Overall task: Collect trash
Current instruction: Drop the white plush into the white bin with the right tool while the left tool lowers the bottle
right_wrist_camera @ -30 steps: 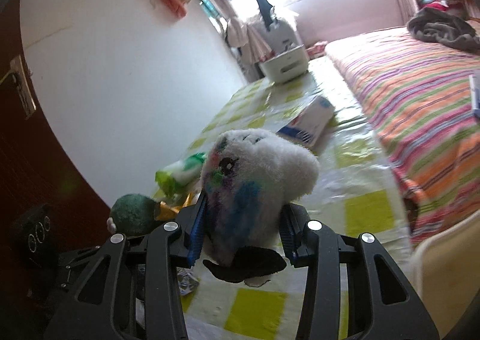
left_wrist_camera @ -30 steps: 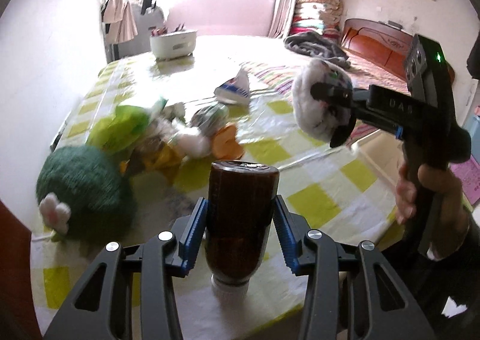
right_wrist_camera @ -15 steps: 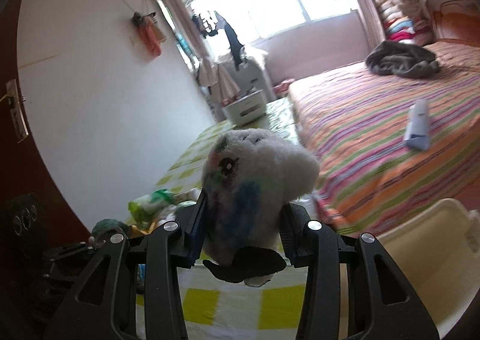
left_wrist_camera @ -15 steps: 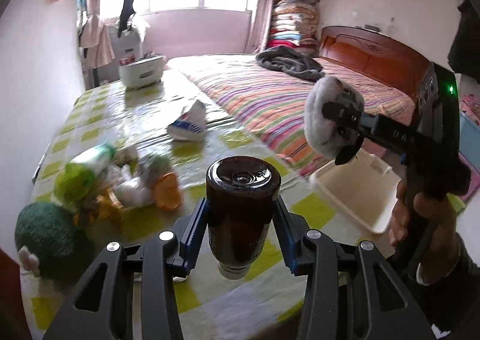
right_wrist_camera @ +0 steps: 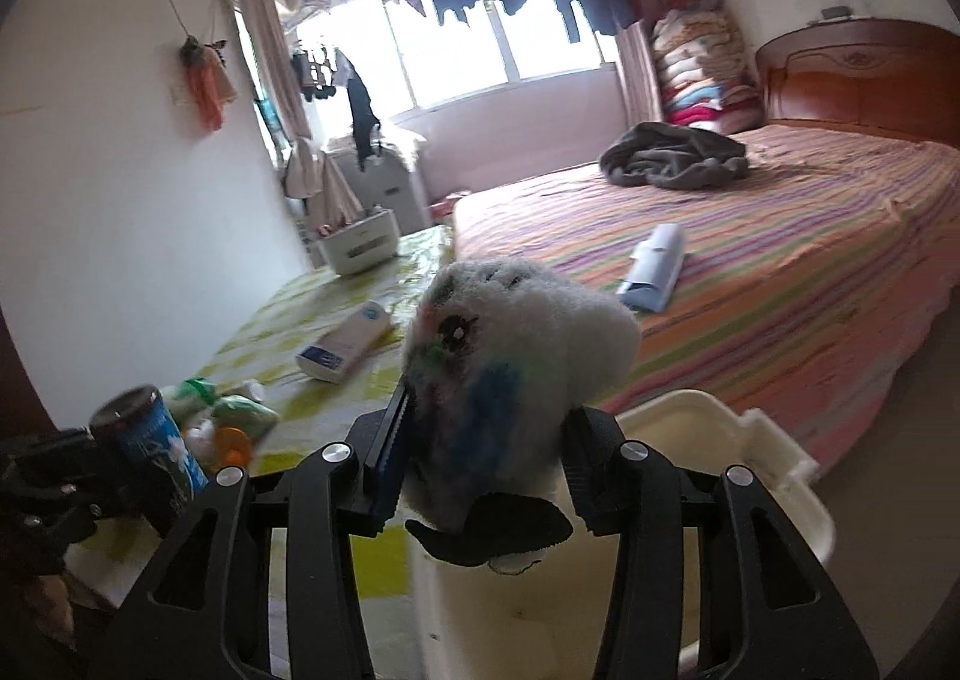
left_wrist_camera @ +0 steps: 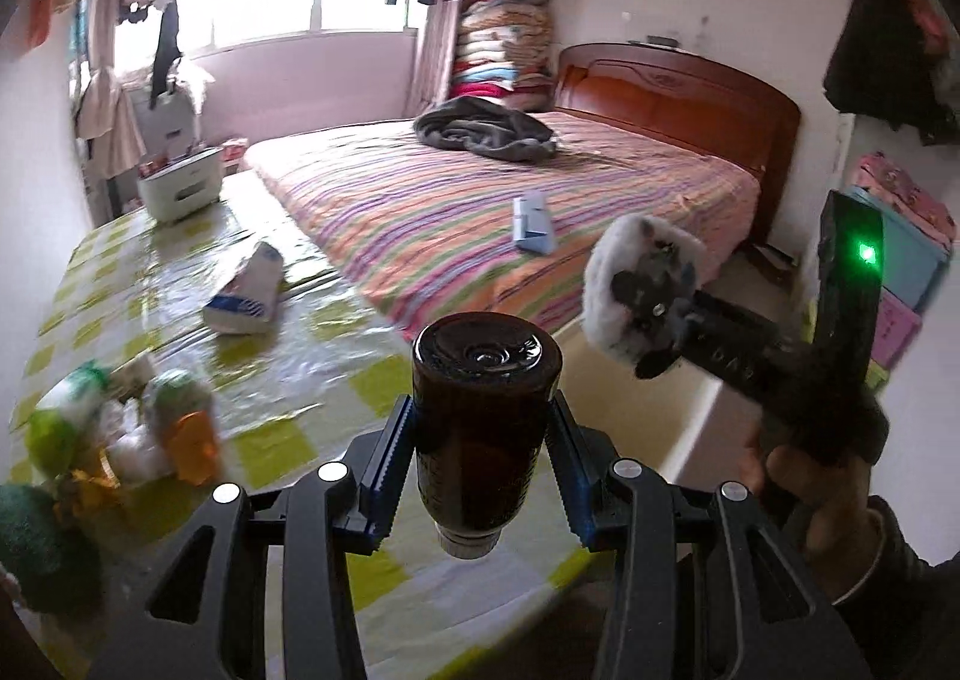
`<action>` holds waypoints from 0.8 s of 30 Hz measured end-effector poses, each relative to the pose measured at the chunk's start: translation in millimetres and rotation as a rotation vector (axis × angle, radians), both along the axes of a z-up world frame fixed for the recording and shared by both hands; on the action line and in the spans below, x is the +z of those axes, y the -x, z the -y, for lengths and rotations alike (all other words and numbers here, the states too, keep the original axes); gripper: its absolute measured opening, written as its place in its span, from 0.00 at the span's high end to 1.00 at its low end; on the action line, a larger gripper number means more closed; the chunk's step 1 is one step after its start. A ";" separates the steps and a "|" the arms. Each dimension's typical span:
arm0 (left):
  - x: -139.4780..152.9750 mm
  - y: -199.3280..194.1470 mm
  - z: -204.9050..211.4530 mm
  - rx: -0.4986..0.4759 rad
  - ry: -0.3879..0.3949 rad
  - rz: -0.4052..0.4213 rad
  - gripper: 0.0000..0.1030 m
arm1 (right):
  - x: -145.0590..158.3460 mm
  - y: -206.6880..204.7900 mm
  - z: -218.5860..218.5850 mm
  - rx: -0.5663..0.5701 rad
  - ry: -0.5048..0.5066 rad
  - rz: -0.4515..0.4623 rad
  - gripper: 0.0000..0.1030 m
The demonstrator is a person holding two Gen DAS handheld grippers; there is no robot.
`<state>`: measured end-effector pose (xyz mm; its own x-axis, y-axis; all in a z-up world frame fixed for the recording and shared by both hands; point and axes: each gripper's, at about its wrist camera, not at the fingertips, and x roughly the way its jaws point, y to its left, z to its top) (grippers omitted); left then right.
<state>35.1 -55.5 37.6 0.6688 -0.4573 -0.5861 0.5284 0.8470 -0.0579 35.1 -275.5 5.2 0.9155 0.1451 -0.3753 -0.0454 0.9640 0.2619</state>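
My left gripper (left_wrist_camera: 483,464) is shut on a dark brown bottle (left_wrist_camera: 486,410) held cap end toward the camera, above the table's near edge. The bottle's blue label (right_wrist_camera: 159,449) shows at the left of the right wrist view. A fluffy white plush toy (right_wrist_camera: 516,374) with a black part hanging below it sits between the fingers of my right gripper (right_wrist_camera: 489,458). Those jaws are opening, with the pads still against the toy. Below the toy stands a white plastic bin (right_wrist_camera: 780,476). In the left wrist view the right gripper (left_wrist_camera: 651,302) holds the toy (left_wrist_camera: 624,272) out to the right, held by a hand (left_wrist_camera: 804,476).
A table with a yellow-green chequered cloth (left_wrist_camera: 336,344) carries a pile of wrappers and tissue (left_wrist_camera: 138,428), a green knitted thing (left_wrist_camera: 36,548), a white-blue pack (left_wrist_camera: 246,296) and a white box (left_wrist_camera: 180,188). To the right is a striped bed (left_wrist_camera: 480,200) with a blue pack (left_wrist_camera: 531,227).
Both grippers have swung right, away from the table's pile toward the bed. The white bin has come into view under the right gripper. Its jaws stand slightly wider around the toy.
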 end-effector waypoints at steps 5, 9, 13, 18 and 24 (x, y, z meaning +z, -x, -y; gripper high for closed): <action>-0.6 -0.2 26.0 -0.051 -0.008 -0.002 0.59 | -3.2 8.2 10.0 -0.030 -0.005 0.010 0.36; -3.1 0.6 40.8 -0.073 -0.011 -0.007 0.59 | -5.9 10.2 27.0 -0.026 -0.103 0.007 0.28; -6.5 -3.1 50.6 -0.088 -0.014 -0.019 0.59 | -3.6 19.4 52.2 -0.089 -0.194 0.053 0.28; -11.3 -11.2 67.2 -0.113 -0.023 -0.034 0.59 | -3.9 32.7 76.2 -0.170 -0.268 0.100 0.28; -18.9 -21.7 86.5 -0.136 -0.024 -0.051 0.59 | -3.7 41.4 90.5 -0.225 -0.303 0.135 0.26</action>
